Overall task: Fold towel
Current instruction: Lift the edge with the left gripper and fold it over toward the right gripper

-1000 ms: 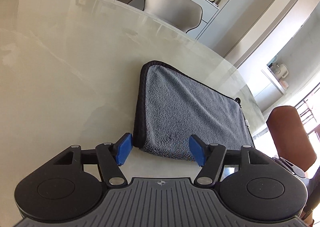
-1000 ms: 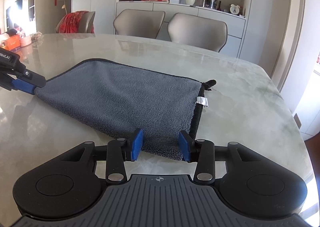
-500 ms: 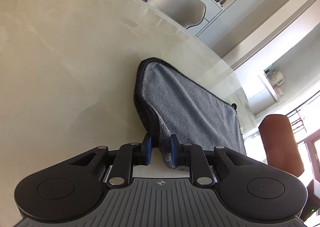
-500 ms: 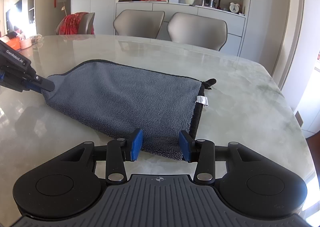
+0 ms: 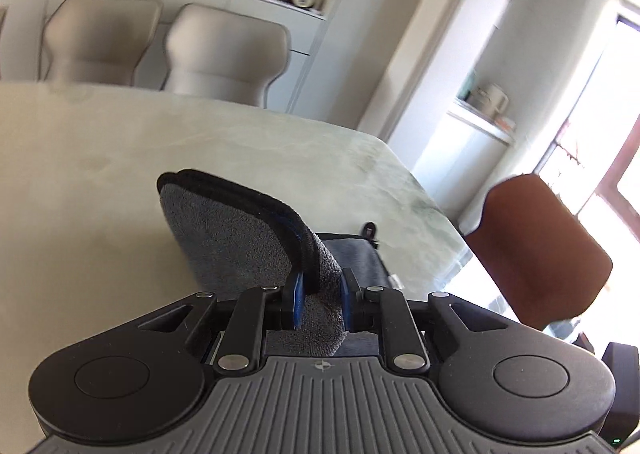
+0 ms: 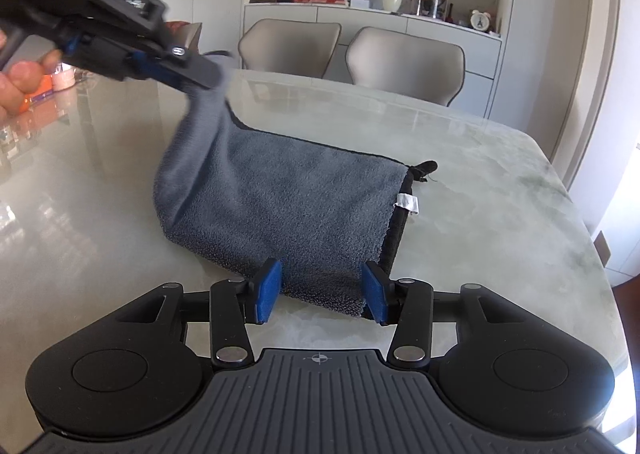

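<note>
A grey towel (image 6: 296, 206) with black trim lies folded on the marble table (image 6: 480, 222). My left gripper (image 5: 320, 304) is shut on the towel's left end (image 5: 240, 242) and holds it lifted above the table; it shows in the right wrist view (image 6: 192, 74) at upper left, with the cloth hanging down from it. My right gripper (image 6: 322, 292) is open, its blue pads on either side of the towel's near right edge, low over the table. A white label (image 6: 408, 203) and a black loop (image 6: 424, 168) sit at the towel's right end.
Two beige chairs (image 6: 348, 54) stand at the table's far side before a white sideboard (image 6: 400, 20) with a vase and clock. A brown chair (image 5: 544, 250) is at the right. Orange items (image 6: 44, 86) lie at far left.
My left gripper closed on the towel's left end, then lifted it high and toward the right. My right gripper stayed open at the near right edge.
</note>
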`<state>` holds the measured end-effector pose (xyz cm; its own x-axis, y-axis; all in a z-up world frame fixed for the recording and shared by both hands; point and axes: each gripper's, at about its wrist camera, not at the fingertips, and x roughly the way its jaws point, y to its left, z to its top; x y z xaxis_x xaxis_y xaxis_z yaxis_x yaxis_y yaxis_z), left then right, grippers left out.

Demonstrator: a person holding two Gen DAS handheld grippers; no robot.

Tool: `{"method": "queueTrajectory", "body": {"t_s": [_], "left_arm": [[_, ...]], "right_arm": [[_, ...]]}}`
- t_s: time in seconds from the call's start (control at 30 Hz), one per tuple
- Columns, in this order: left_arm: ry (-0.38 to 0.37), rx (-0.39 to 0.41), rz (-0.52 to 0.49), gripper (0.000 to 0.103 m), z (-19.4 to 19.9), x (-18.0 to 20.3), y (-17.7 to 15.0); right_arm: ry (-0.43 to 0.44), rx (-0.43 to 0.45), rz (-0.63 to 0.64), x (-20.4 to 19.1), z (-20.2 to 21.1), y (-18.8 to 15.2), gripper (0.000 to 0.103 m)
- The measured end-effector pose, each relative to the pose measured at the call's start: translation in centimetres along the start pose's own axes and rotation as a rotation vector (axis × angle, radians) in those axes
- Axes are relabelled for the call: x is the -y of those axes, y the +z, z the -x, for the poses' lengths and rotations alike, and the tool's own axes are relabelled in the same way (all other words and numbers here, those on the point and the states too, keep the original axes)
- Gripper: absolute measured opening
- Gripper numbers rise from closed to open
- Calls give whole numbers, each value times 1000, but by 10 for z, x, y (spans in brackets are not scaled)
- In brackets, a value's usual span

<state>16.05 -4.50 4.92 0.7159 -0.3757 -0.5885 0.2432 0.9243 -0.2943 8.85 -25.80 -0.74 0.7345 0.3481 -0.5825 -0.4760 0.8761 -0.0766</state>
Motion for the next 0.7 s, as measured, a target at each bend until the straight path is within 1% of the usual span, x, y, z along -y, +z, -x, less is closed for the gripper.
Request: {"method": "queueTrajectory", "body": {"t_s": [0.07, 0.1, 0.2, 0.3, 0.37, 0.47, 0.53, 0.6, 0.63, 0.67, 0.7], "left_arm": [[-7, 0, -65, 18, -9, 19, 6], [-9, -1, -86, 18, -12, 25, 6], [-27, -27, -148, 18, -24, 45, -4], [-39, -65, -200, 18, -41, 58, -18], [-38, -75, -222, 18, -45, 62, -26], [-51, -96, -218, 18, -48, 61, -35], [-59, -109, -207, 19, -45, 54, -39], [-79, -126, -182, 27, -43, 45, -38], [-98, -135, -158, 29, -38, 39, -38], [-113, -131, -144, 34, -32, 34, -39], [-125, -118, -138, 36, -24, 29, -40]], "right_arm": [[-20, 1, -8, 4, 3, -1, 59], [-28, 0, -15, 7, 4, -1, 59], [-43, -10, -56, 20, 5, -5, 59], [-58, 4, -102, 33, 11, -6, 59], [-62, 16, -126, 39, 14, -6, 59], [-51, 36, -161, 47, 18, -7, 59], [-32, 83, -191, 50, 22, -6, 59], [12, 118, -234, 55, 25, -3, 59], [53, 134, -273, 59, 25, -1, 59], [90, 134, -303, 62, 22, 3, 59], [129, 132, -335, 66, 19, 8, 59]]}}
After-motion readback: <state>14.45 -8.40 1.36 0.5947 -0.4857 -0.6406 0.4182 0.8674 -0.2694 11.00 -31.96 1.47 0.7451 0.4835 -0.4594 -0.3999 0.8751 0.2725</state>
